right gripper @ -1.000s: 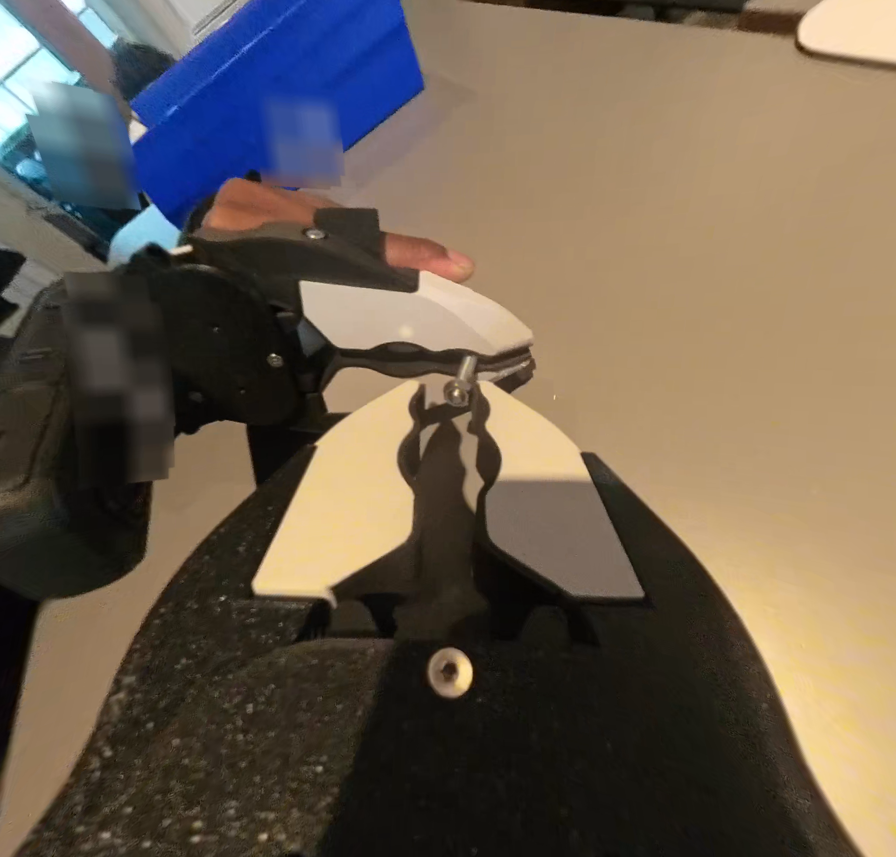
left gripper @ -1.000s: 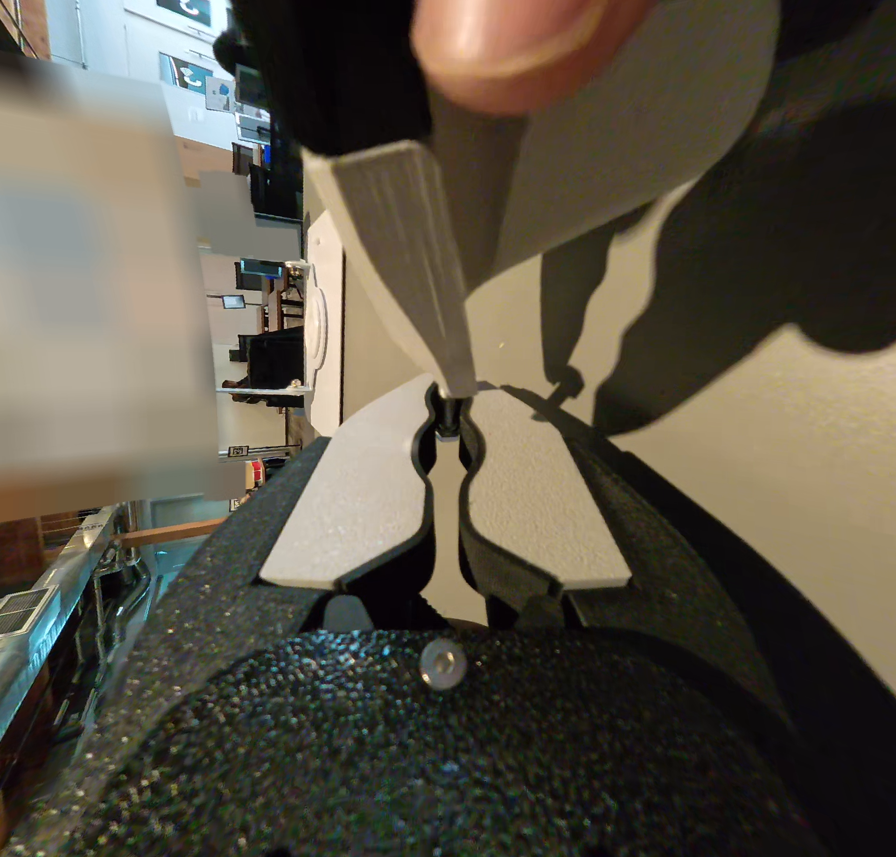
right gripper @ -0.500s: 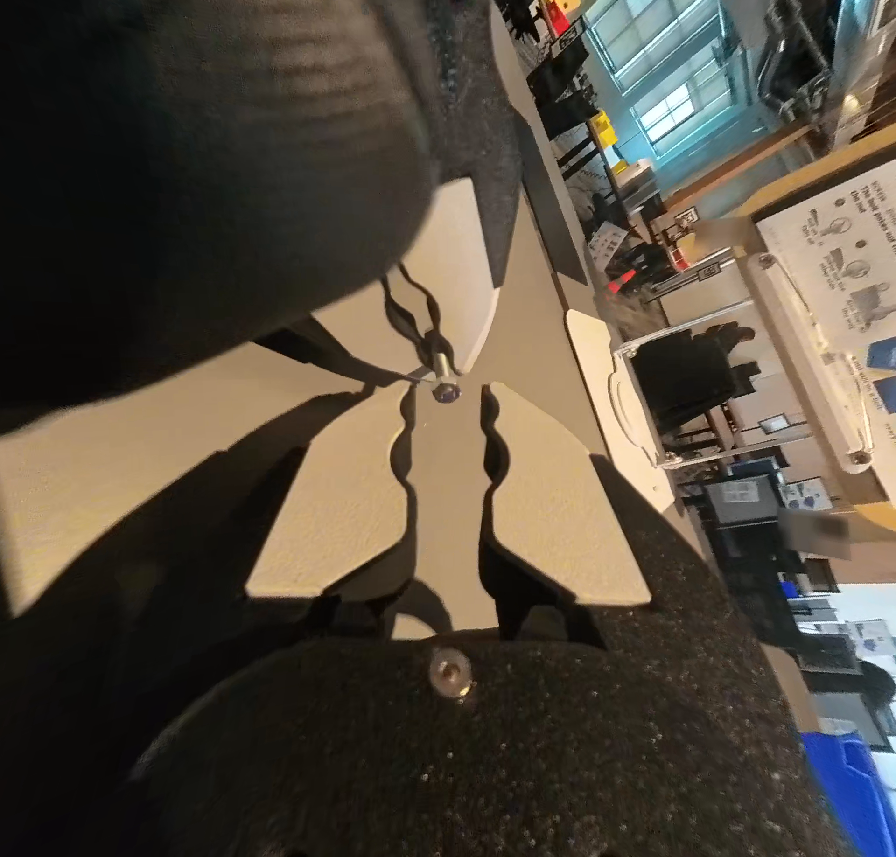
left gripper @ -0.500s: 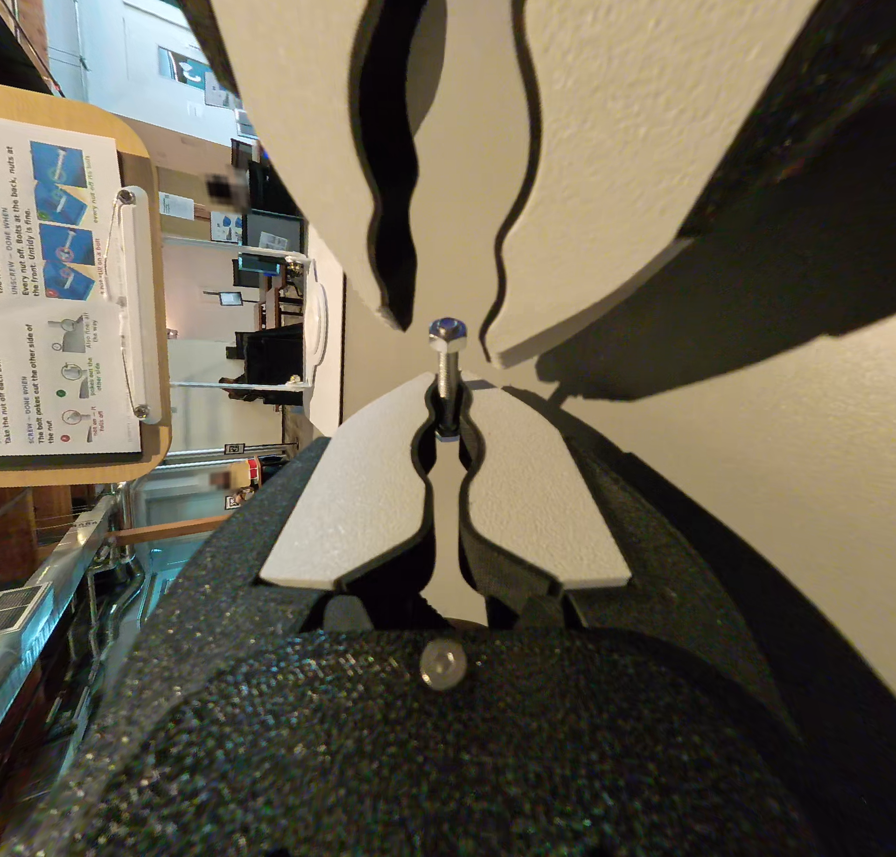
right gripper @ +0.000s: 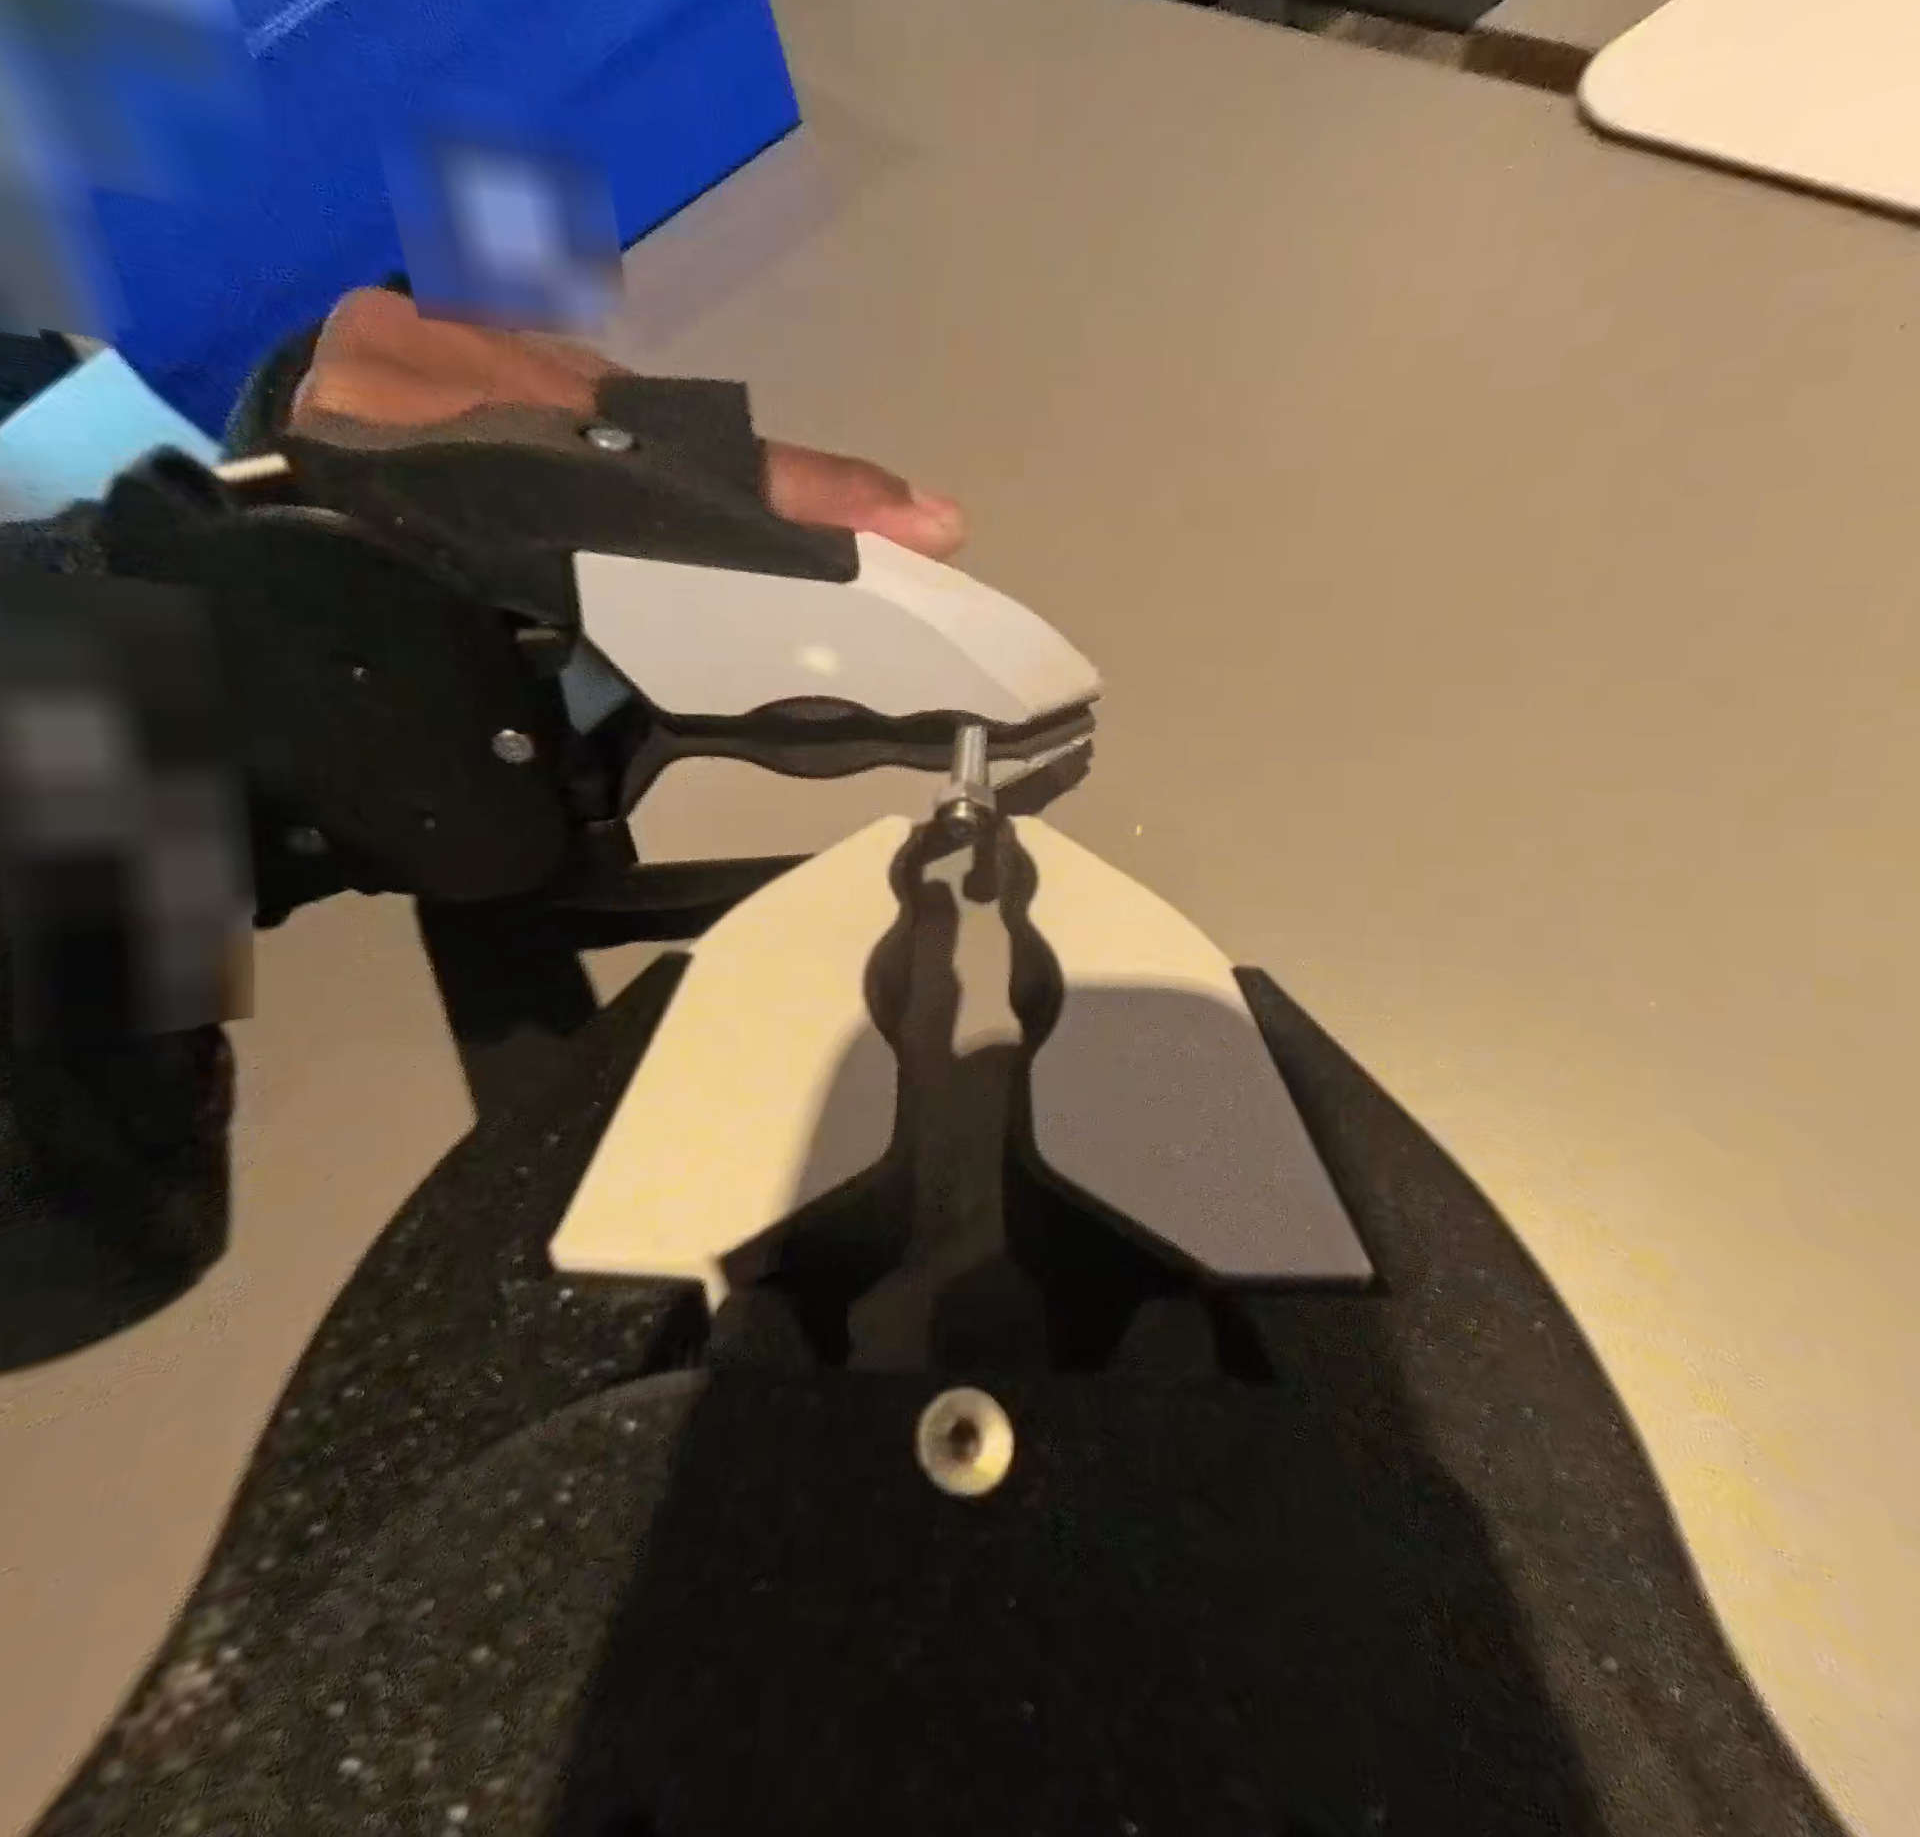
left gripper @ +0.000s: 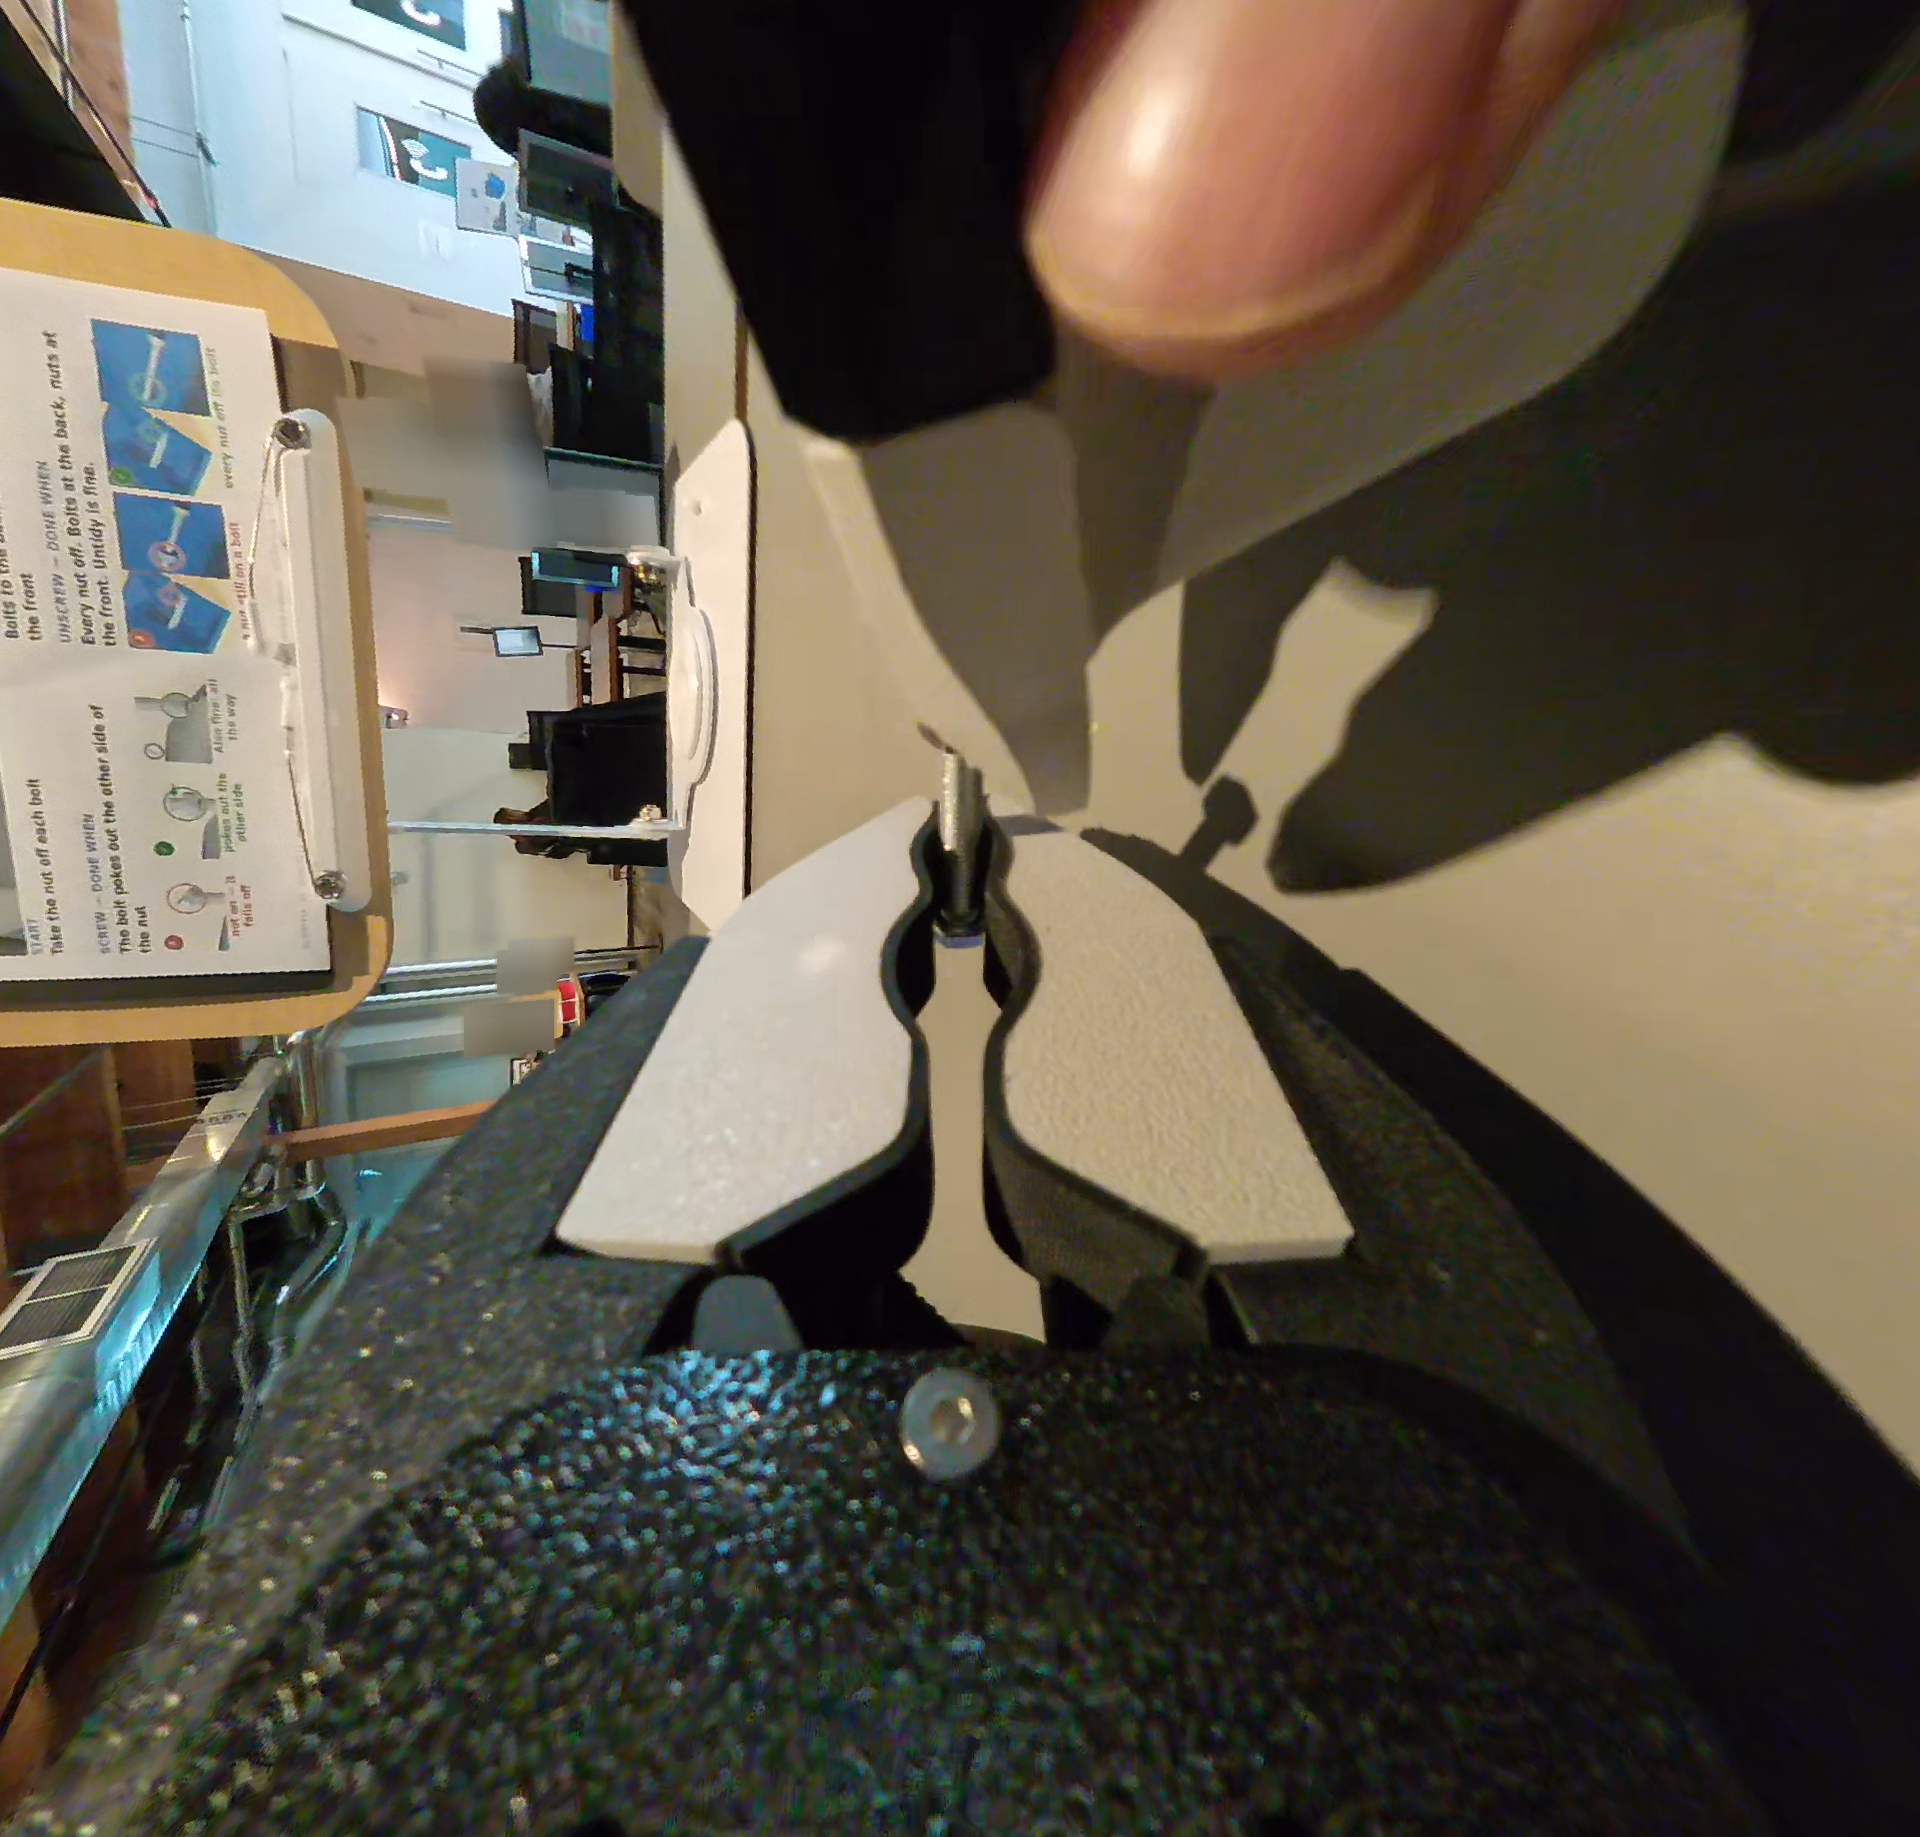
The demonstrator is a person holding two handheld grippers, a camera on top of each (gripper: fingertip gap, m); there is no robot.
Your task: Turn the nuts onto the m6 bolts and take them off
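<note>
My left gripper (left gripper: 961, 831) is shut on a silver M6 bolt (left gripper: 954, 821), whose shaft points forward out of the jaws. My right gripper (left gripper: 1055, 785) comes in from above, seen edge-on, its tip at the bolt's free end with a thumb (left gripper: 1247, 177) behind it. In the right wrist view my right gripper (right gripper: 961, 840) is closed on the nut (right gripper: 961, 817) at the end of the bolt (right gripper: 971, 753). The left gripper (right gripper: 1081, 727) reaches in from the left, crosswise to mine. Both are held above the grey table (right gripper: 1455, 644). The nut is hidden in the left wrist view.
A blue bin (right gripper: 499, 73) stands on the table's far left. A white board (right gripper: 1766, 73) lies at the far right. A wooden clipboard with an instruction sheet (left gripper: 156, 592) stands beyond the table edge, beside a white tray (left gripper: 707, 675). The grippers' ends are close to 4 centimeters from one another.
Half a second ago my right gripper was open and rolled face-on around the nut. It has rolled back edge-on and closed on the nut, as one second ago. The left gripper has held still.
</note>
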